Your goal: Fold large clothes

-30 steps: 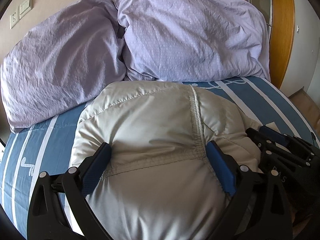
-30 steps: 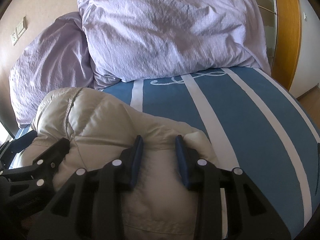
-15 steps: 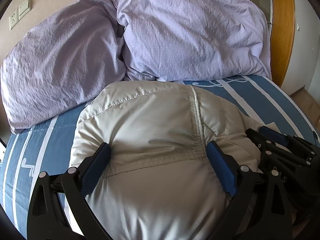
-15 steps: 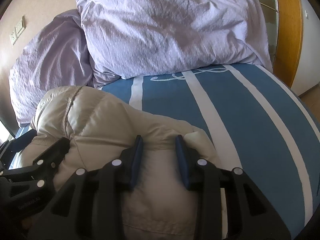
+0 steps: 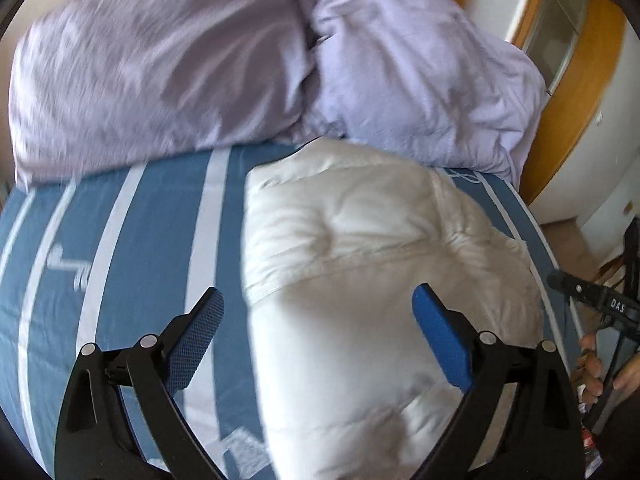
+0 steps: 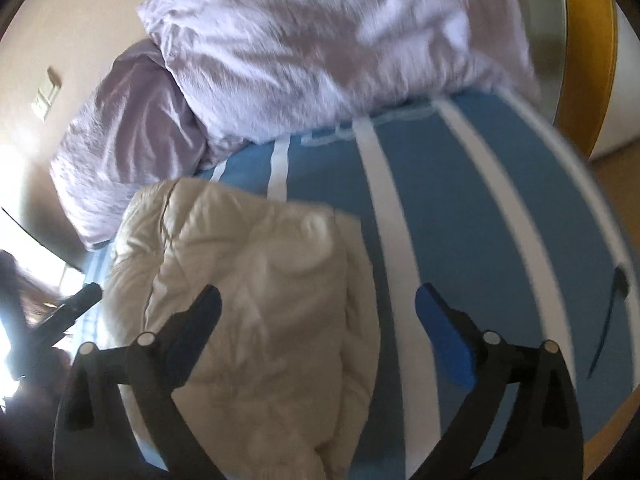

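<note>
Puffy cream quilted down jacket (image 5: 360, 264) sits bundled mid blue striped bed (image 5: 132, 240), fold looks basically done. Left gripper (image 5: 316, 336) wide, empty; right gripper (image 6: 316, 332) jaws just opened, nothing pinched.

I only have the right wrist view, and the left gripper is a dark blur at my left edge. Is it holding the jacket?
Observer: No. The left gripper is open, with its pads clear of the jacket.
Operator: Where is it over the jacket?
Observer: Across the jacket's left edge: one pad is over the striped sheet, the other over the jacket.
Operator: Anything at that view's right edge?
Observer: A hand holding the right gripper. Its jaws have just been opening, and the jacket's edge lies between them unpressed.
</note>
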Demonstrator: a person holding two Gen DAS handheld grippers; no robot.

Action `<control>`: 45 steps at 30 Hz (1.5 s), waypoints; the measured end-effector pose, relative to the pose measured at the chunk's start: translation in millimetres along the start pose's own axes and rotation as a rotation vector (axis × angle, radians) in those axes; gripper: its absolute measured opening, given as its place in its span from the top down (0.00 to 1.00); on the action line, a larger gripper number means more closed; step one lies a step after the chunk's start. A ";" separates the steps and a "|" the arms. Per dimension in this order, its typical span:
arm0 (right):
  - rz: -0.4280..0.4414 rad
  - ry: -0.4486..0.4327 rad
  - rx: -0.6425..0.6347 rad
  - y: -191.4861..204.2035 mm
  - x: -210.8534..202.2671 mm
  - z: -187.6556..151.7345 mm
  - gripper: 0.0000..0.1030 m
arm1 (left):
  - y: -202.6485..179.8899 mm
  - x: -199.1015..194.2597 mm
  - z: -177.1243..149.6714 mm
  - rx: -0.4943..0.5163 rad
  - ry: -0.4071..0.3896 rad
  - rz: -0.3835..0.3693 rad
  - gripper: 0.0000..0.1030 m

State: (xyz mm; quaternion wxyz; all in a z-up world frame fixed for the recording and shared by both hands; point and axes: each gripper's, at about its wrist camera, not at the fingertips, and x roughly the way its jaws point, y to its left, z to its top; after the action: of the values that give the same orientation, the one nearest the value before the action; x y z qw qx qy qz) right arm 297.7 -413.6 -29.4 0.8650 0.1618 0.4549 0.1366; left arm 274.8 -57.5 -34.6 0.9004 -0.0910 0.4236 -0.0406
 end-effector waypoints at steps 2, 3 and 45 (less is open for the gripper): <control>0.061 0.073 0.035 -8.8 10.4 -1.6 0.02 | 9.0 2.2 -2.3 -0.017 0.025 -0.001 0.07; 0.076 0.098 0.043 -10.3 13.2 -5.1 0.02 | 14.2 5.1 -3.5 -0.031 0.044 -0.010 0.07; 0.614 0.326 0.178 91.5 160.9 45.8 0.42 | 127.9 30.8 48.3 -0.507 0.040 -0.276 0.26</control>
State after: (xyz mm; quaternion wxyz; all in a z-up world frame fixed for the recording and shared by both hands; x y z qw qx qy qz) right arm 415.9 -275.8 -87.5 0.6823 0.3416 0.5269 0.3742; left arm 331.1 69.5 -53.0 0.8263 -0.3692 0.4214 -0.0573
